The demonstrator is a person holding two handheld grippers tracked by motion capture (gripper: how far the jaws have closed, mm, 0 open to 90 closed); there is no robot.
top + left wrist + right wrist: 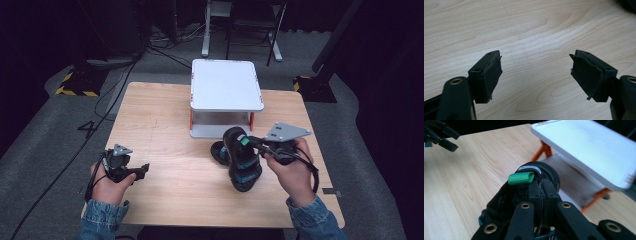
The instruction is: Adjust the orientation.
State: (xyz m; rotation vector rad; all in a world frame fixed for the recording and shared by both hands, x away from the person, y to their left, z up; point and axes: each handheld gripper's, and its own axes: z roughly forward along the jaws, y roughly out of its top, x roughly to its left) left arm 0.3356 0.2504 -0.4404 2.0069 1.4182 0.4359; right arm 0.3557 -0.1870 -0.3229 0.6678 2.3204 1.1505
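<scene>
One sandal (243,162) is held up by the right gripper (252,142), a second sandal (219,151) lying just left of it; the shelf (226,85) is set beyond, the left gripper (142,170) well apart to the left

Wooden table (165,120) carries a white two-tier stand (226,85) (orange posts) and one black sandal (219,152)

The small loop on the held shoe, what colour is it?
Green. The loop on the black shoe shows best in the right gripper view.
</scene>
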